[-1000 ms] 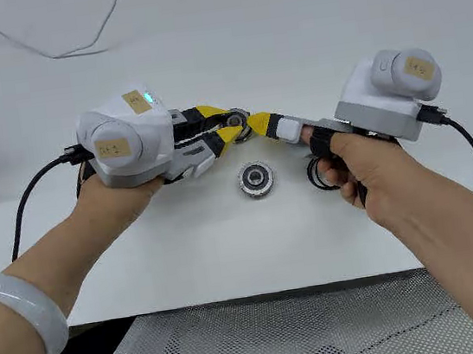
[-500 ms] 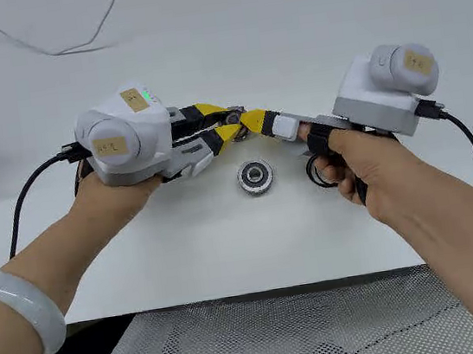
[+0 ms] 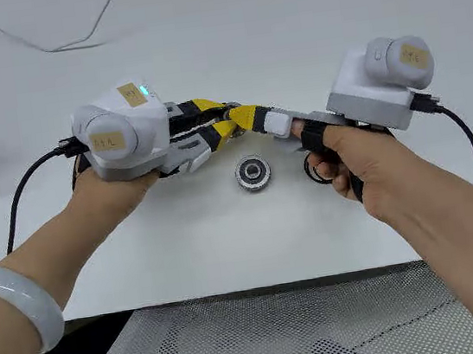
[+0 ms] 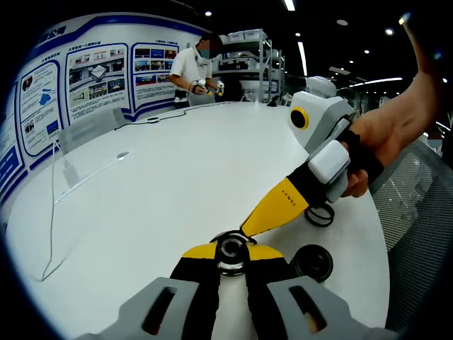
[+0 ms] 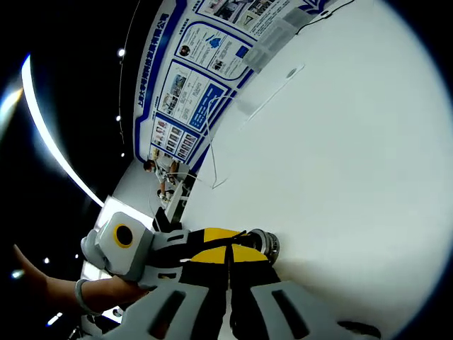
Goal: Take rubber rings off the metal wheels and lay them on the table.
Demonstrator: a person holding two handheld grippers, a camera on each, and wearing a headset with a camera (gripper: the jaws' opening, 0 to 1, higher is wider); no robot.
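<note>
Left gripper view shows the left gripper (image 4: pixel 232 256) with fingers clamped on a wheel (image 4: pixel 232 248) above the worktop (image 4: pixel 141 191), the right gripper (image 5: pixel 228 250) with fingers together at its rim, seemingly mid-peel; next the ring (image 4: pixel 219 242) must be pulled off and laid beside the loose ring (image 4: pixel 320 214).

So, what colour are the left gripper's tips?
Yellow; left gripper, best in the left gripper view.

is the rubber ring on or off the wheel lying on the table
on: a black band wraps the wheel around its metal hub.
</note>
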